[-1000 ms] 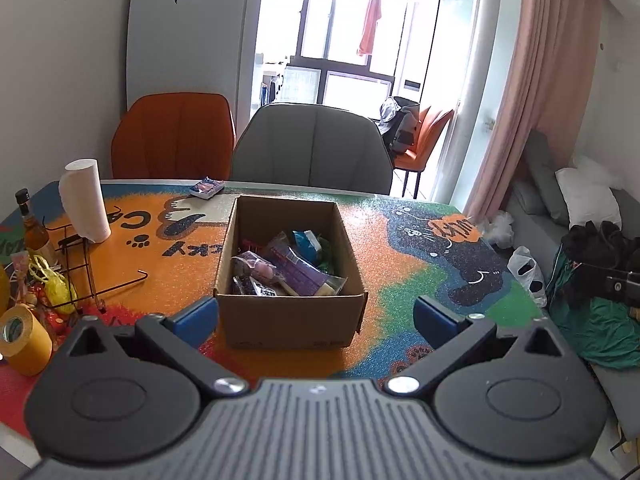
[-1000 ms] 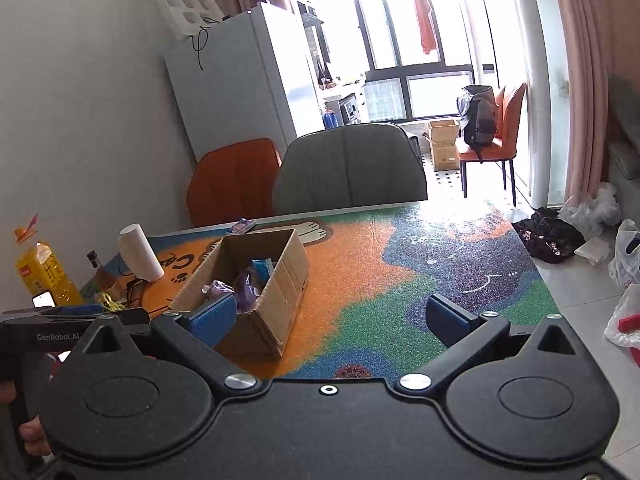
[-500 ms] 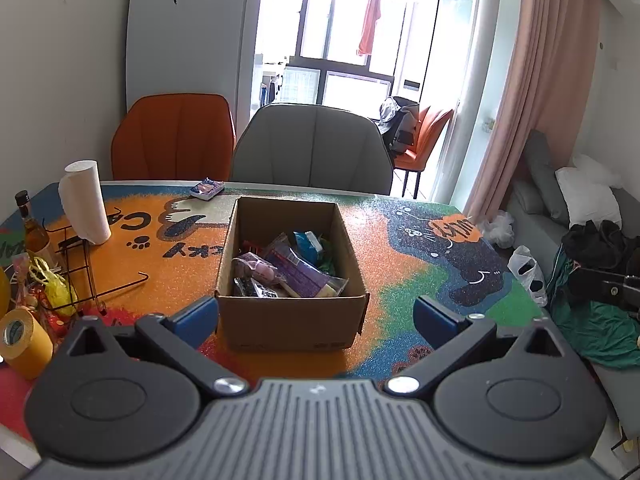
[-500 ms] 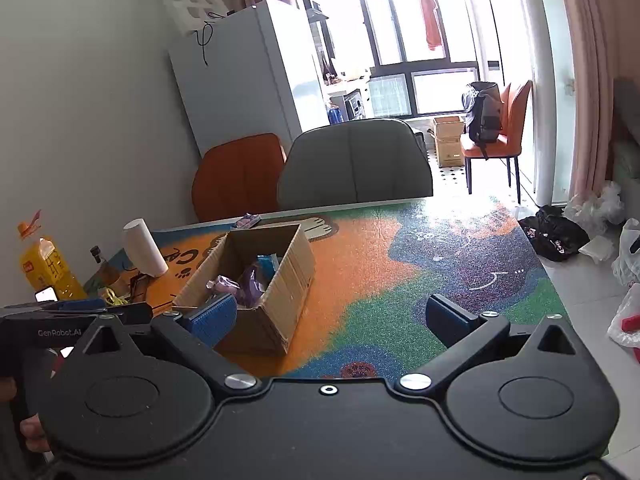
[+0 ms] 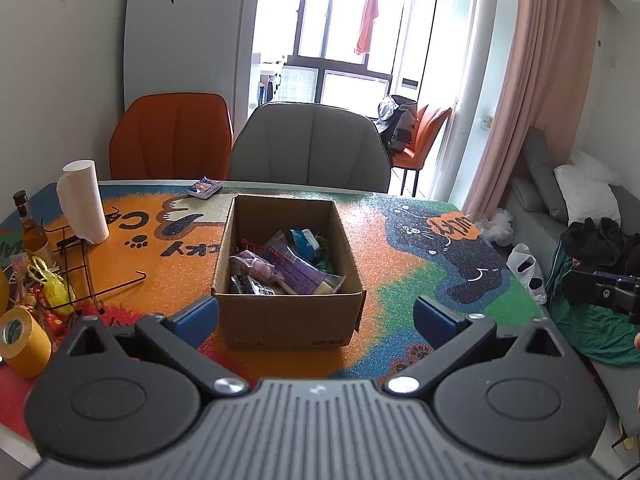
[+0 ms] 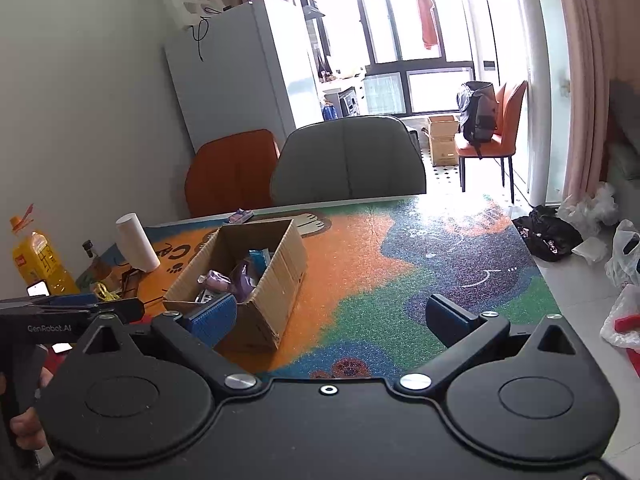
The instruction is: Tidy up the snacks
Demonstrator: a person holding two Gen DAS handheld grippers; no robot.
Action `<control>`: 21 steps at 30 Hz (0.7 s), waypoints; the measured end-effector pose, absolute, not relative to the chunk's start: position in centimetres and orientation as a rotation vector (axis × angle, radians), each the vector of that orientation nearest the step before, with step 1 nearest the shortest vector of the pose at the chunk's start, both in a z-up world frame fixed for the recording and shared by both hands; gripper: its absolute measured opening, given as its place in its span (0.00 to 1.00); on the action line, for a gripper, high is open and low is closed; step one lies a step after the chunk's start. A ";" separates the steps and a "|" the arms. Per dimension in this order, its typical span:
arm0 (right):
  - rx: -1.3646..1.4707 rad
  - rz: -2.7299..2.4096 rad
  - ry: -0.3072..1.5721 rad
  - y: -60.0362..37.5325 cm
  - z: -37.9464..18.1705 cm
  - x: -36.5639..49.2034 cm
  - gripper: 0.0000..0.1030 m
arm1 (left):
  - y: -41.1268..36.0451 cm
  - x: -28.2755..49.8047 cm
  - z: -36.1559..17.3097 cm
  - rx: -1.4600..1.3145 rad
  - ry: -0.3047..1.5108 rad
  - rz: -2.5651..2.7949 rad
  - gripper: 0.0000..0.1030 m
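An open cardboard box (image 5: 288, 320) (image 6: 276, 276) stands on the colourful table mat and holds several snack packets, among them a purple one (image 5: 296, 270) and a teal one (image 5: 306, 240). A small purple packet (image 5: 205, 189) (image 6: 241, 216) lies alone on the table by the far edge. My left gripper (image 5: 316, 314) hangs open just in front of the box, nothing between its blue pads. To the right of the box, my right gripper (image 6: 332, 316) is open too and holds nothing; its left pad (image 6: 212, 318) overlaps the box's near corner in the view.
A paper towel roll (image 5: 82, 202), a bottle (image 5: 34, 232), a black wire rack (image 5: 86, 272) and a yellow tape roll (image 5: 24, 336) crowd the table's left side. A yellow oil jug (image 6: 38, 264) stands there as well. Grey (image 5: 310, 148) and orange (image 5: 172, 142) chairs stand behind the table.
Both grippers have pulled back and risen slightly; the box sits a little lower and farther in each view. The jaws stay open. Nothing on the table has moved.
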State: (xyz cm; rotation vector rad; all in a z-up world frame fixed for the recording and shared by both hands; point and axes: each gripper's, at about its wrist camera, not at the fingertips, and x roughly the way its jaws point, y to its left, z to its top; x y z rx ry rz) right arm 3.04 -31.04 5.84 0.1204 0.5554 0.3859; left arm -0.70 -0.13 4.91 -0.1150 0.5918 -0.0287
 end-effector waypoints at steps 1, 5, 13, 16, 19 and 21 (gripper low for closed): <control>0.122 0.384 0.555 -31.2 5.8 3.0 1.00 | -0.1 -0.7 4.9 -0.114 0.592 -0.029 1.00; 0.125 0.378 0.554 -31.3 5.8 3.0 1.00 | -0.3 -0.8 4.9 -0.110 0.591 -0.036 1.00; 0.096 0.350 0.545 -31.0 5.7 2.8 1.00 | -0.7 -0.7 4.8 -0.102 0.593 -0.046 1.00; 0.096 0.350 0.547 -31.0 5.6 2.8 1.00 | -0.9 -0.8 4.9 -0.101 0.593 -0.048 1.00; 0.087 0.349 0.548 -30.9 5.6 2.7 1.00 | -0.9 -0.8 4.8 -0.101 0.593 -0.048 1.00; 0.080 0.345 0.545 -30.9 5.6 2.6 1.00 | -1.0 -0.8 4.8 -0.102 0.594 -0.048 1.00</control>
